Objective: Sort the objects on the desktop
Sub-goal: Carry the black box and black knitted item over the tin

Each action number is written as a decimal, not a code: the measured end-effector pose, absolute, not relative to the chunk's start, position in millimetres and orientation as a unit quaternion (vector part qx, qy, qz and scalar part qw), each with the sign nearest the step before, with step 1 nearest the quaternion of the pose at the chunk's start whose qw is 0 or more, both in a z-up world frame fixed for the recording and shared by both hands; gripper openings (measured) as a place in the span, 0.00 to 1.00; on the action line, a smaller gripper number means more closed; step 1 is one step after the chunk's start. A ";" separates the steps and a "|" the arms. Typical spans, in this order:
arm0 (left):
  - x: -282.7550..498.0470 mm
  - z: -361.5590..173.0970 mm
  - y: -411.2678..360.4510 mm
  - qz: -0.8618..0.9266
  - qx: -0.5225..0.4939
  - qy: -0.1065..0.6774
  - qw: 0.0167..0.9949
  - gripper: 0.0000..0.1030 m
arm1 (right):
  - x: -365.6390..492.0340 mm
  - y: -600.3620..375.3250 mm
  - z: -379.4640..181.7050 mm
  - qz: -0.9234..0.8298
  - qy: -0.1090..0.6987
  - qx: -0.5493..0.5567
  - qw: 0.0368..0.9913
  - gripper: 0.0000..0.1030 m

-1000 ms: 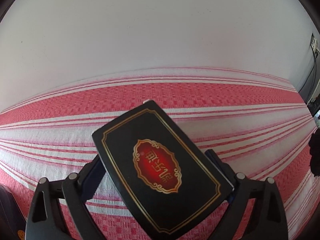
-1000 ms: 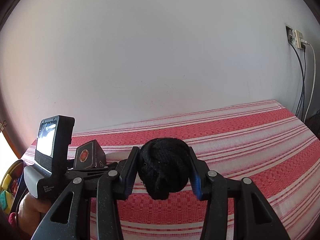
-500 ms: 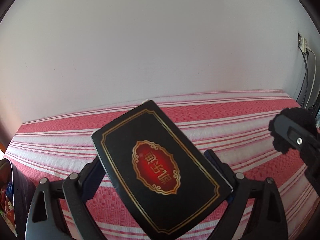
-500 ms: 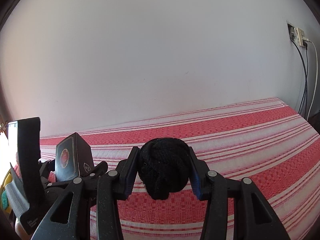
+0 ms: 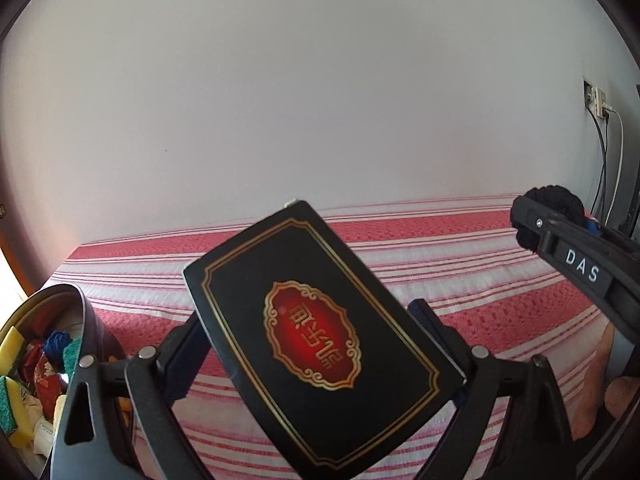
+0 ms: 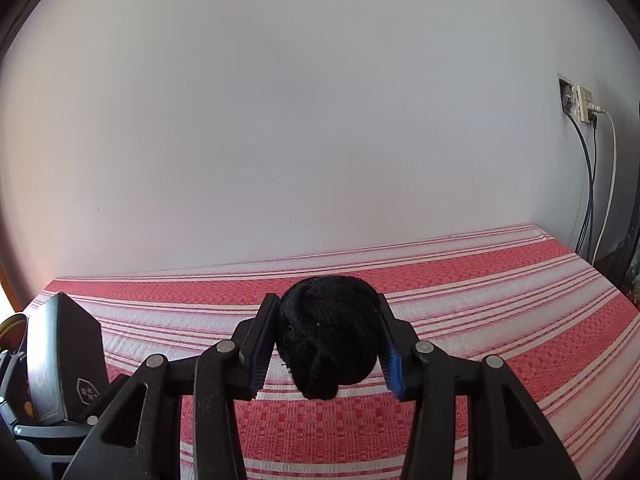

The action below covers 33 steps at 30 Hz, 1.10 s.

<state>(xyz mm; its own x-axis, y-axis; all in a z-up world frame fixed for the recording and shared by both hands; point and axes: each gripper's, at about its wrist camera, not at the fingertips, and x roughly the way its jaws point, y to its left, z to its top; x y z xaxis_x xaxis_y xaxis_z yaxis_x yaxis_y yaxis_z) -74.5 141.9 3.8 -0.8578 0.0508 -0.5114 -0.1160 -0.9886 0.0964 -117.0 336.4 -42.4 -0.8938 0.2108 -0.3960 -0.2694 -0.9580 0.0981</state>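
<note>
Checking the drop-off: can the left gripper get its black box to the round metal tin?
Probably yes: left gripper clamps the black box, and the open-topped round metal tin sits unobstructed at its left.

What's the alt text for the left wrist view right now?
The left gripper holds a black box with gold trim and a red emblem, tilted, above a red-and-white striped cloth. At lower left sits a round tin of mixed small items; at right the right gripper clamps a black yarn ball before a white wall.
</note>
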 end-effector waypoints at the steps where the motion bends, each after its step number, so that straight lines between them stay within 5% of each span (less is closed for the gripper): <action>1: -68.1 5.4 137.1 0.963 -0.260 0.055 0.043 0.92 | -113.3 335.0 -41.6 0.971 0.074 -0.186 0.130 0.47; 10: -41.2 6.1 107.4 0.966 -0.255 0.006 0.049 0.92 | -74.0 314.3 -31.1 0.974 0.039 -0.156 0.158 0.47; 33: -51.7 4.9 73.5 0.967 -0.245 -0.020 0.064 0.92 | -16.1 302.4 -30.6 0.975 0.105 -0.125 0.149 0.47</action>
